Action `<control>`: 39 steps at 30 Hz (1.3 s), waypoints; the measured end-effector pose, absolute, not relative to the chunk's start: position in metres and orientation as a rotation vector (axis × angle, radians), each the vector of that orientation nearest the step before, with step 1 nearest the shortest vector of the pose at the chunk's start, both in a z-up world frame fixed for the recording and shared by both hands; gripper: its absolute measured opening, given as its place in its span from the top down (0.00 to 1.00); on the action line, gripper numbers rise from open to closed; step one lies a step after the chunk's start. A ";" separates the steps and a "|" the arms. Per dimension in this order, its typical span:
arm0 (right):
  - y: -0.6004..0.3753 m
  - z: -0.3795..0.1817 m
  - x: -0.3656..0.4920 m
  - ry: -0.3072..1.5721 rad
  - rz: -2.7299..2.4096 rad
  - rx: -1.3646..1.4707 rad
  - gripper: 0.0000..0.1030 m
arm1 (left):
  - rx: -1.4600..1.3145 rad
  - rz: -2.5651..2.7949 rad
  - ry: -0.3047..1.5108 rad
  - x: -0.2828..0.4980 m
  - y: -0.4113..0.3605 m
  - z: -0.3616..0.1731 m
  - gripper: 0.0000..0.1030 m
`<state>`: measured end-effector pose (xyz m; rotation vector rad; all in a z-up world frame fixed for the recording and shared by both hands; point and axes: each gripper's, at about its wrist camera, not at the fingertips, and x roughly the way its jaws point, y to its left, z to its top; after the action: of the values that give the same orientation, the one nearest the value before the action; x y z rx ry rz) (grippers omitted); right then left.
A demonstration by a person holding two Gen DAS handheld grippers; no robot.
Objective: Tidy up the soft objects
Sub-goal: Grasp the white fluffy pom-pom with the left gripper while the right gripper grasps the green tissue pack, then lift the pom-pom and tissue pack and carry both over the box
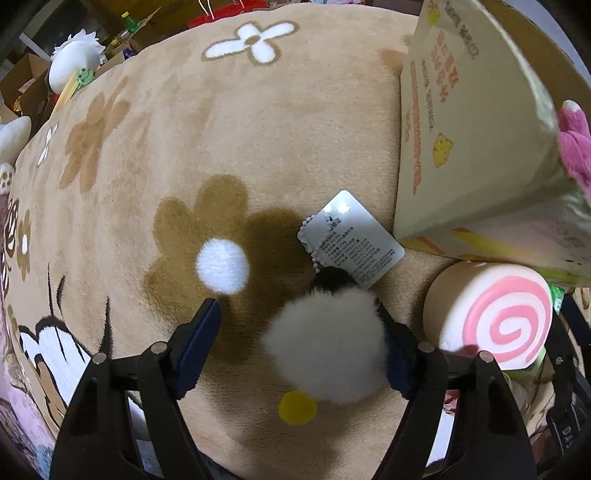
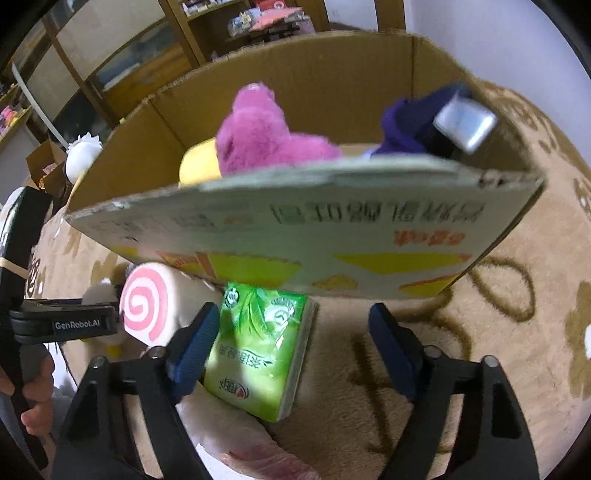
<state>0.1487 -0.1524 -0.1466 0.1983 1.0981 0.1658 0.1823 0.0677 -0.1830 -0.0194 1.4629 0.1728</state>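
In the left wrist view my left gripper (image 1: 299, 325) is open over a white fluffy plush (image 1: 325, 350) with a white paper tag (image 1: 351, 240); the plush lies against the right finger on the beige rug. A pink-swirl roll plush (image 1: 491, 317) lies to its right, also in the right wrist view (image 2: 147, 310). My right gripper (image 2: 295, 332) is open above a green tissue pack (image 2: 258, 350) by the cardboard box (image 2: 332, 229). The box holds a purple plush (image 2: 266, 136), a yellow plush (image 2: 197, 162) and a dark blue item (image 2: 410, 122).
A beige flower-patterned rug (image 1: 258, 147) covers the floor. A white plush (image 1: 74, 62) and cardboard boxes lie at the rug's far left edge. Wooden shelves (image 2: 229, 22) stand behind the box. A pink patterned cushion (image 2: 251, 454) lies under my right gripper.
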 end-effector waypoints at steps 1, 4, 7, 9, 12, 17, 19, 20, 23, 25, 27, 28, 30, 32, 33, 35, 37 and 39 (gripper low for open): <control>-0.152 -0.149 0.150 1.108 0.175 0.205 0.23 | -0.028 0.175 1.465 0.183 0.071 -0.184 0.27; -0.149 -0.152 0.153 1.119 0.199 0.219 0.24 | -0.074 0.165 1.475 0.185 0.077 -0.188 0.36; -0.146 -0.155 0.155 1.132 0.211 0.227 0.25 | -0.113 0.153 1.484 0.185 0.080 -0.190 0.43; -0.147 -0.158 0.155 1.146 0.200 0.248 0.27 | -0.117 0.153 1.486 0.185 0.081 -0.190 0.44; -0.141 -0.156 0.155 1.146 0.217 0.218 0.41 | -0.103 0.143 1.483 0.181 0.078 -0.190 0.51; -0.133 -0.153 0.152 1.147 0.209 0.195 0.46 | -0.078 0.133 1.475 0.174 0.070 -0.190 0.63; -0.132 -0.152 0.151 1.143 0.207 0.188 0.47 | -0.078 0.131 1.468 0.170 0.069 -0.189 0.70; -0.134 -0.152 0.149 1.141 0.206 0.184 0.47 | -0.081 0.128 1.466 0.169 0.070 -0.189 0.70; -0.134 -0.149 0.147 1.127 0.203 0.183 0.48 | -0.097 0.117 1.461 0.167 0.071 -0.186 0.71; -0.128 -0.144 0.142 1.115 0.198 0.165 0.48 | -0.114 0.109 1.455 0.161 0.073 -0.183 0.71; -0.128 -0.142 0.140 1.103 0.187 0.151 0.48 | -0.125 0.103 1.450 0.154 0.081 -0.179 0.71; -0.129 -0.140 0.139 1.097 0.183 0.150 0.48 | -0.121 0.106 1.441 0.151 0.083 -0.176 0.71; -0.131 -0.135 0.135 1.084 0.177 0.157 0.48 | -0.100 0.113 1.413 0.145 0.085 -0.167 0.71; -0.134 -0.127 0.132 1.062 0.172 0.166 0.48 | -0.084 0.108 1.380 0.139 0.085 -0.159 0.71; -0.138 -0.124 0.129 1.052 0.172 0.172 0.48 | -0.078 0.108 1.368 0.137 0.082 -0.153 0.71; -0.141 -0.114 0.124 1.029 0.176 0.189 0.48 | -0.081 0.108 1.330 0.133 0.083 -0.141 0.71; -0.146 -0.105 0.117 1.002 0.175 0.188 0.48 | -0.099 0.104 1.281 0.129 0.087 -0.127 0.71; -0.150 -0.095 0.109 0.968 0.178 0.189 0.48 | -0.114 0.096 1.219 0.124 0.089 -0.112 0.71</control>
<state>0.1086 -0.1502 -0.0945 0.1891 0.9680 0.1780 0.1239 0.0885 -0.1115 -0.1144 1.2188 0.0961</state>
